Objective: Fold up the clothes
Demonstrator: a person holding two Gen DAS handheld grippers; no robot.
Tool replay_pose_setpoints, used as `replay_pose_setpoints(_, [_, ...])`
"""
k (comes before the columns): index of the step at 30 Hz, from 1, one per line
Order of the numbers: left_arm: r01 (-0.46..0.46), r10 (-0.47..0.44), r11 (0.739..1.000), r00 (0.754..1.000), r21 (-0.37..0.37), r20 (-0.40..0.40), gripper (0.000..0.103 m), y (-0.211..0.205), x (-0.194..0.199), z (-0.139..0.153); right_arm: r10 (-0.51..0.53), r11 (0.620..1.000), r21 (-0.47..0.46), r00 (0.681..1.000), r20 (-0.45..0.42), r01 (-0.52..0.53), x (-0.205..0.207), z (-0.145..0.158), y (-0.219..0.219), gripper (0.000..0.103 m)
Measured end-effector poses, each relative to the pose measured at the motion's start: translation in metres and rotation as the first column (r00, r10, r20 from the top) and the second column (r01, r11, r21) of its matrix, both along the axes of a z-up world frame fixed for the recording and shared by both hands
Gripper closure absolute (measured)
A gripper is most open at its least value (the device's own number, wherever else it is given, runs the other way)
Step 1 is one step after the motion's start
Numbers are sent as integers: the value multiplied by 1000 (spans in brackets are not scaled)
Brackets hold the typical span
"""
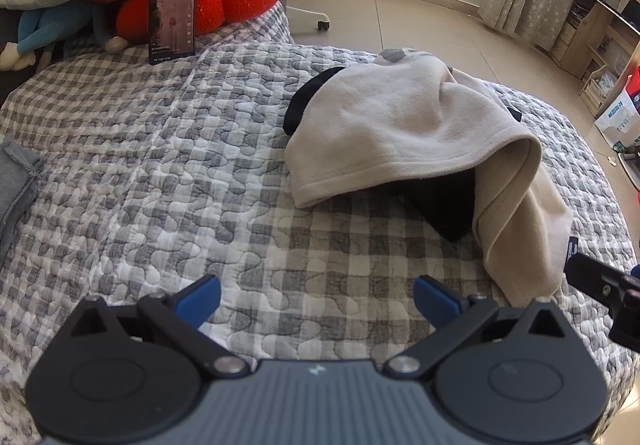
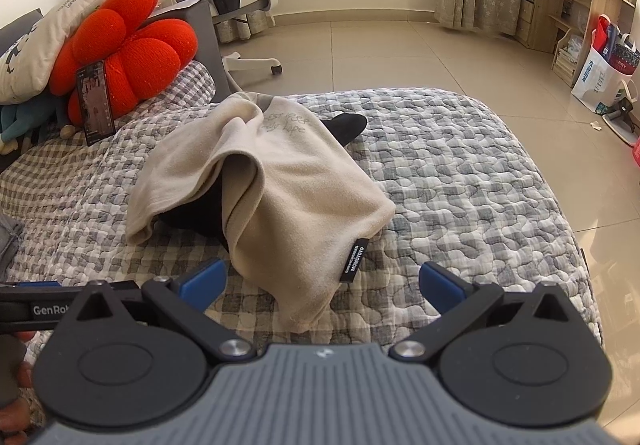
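Both grippers' jaws gape, empty, just short of the beige garment [image 2: 280, 181].

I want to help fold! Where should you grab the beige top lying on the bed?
Probably by the near hem of the beige top, at the corner with the black tag. That corner lies flat on the quilt, closest to the open right gripper, so come in low from the near side. The middle is humped over a black garment, so a grip there may catch both.
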State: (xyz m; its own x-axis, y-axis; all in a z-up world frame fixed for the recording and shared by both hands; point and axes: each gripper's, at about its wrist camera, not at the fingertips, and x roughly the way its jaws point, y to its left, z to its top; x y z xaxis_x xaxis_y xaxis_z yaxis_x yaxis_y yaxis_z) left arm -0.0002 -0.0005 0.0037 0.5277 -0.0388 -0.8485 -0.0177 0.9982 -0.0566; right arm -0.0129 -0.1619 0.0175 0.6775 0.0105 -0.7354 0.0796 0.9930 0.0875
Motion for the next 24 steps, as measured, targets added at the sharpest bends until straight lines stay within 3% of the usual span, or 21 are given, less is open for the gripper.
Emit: replay_pose_setpoints(24, [0,0,1000,1000,-6,-1,0,-1,-4,0,25,1000,11,1000,3,-25,3,-3,-8,0])
